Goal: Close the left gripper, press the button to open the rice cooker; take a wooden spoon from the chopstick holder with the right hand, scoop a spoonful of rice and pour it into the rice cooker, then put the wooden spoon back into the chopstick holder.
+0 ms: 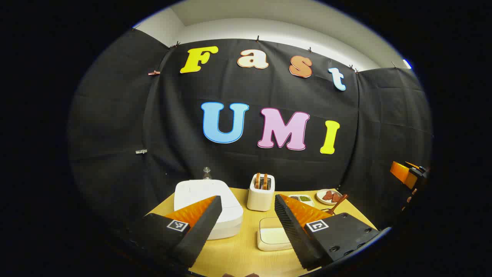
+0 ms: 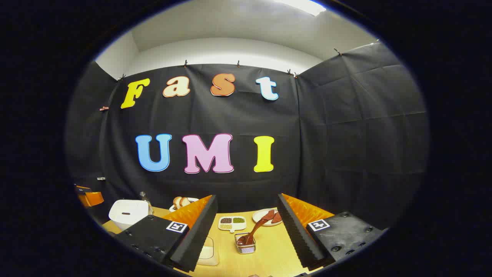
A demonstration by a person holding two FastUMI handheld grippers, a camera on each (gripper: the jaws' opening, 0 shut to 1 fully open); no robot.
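Left gripper (image 1: 248,227) wide open, empty, white square rice cooker (image 1: 207,206) ahead-left. Right gripper (image 2: 246,227) wide open, empty; brown wooden spoon (image 2: 255,230) in wire chopstick holder (image 2: 245,246) between fingers.

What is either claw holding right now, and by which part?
Nothing. The left claw and right claw are both open and empty; the wooden spoon sits in its holder on the table.

- Worktop (image 1: 238,257): yellow wood.
- Rice cooker (image 1: 209,207), left, lid shut.
- Toaster (image 1: 261,192) at the back.
- Cream dish (image 1: 271,234) in front.
- Holder (image 2: 245,244) with spoon (image 2: 255,230).
- Divided tray (image 2: 232,223); plate (image 2: 265,216).
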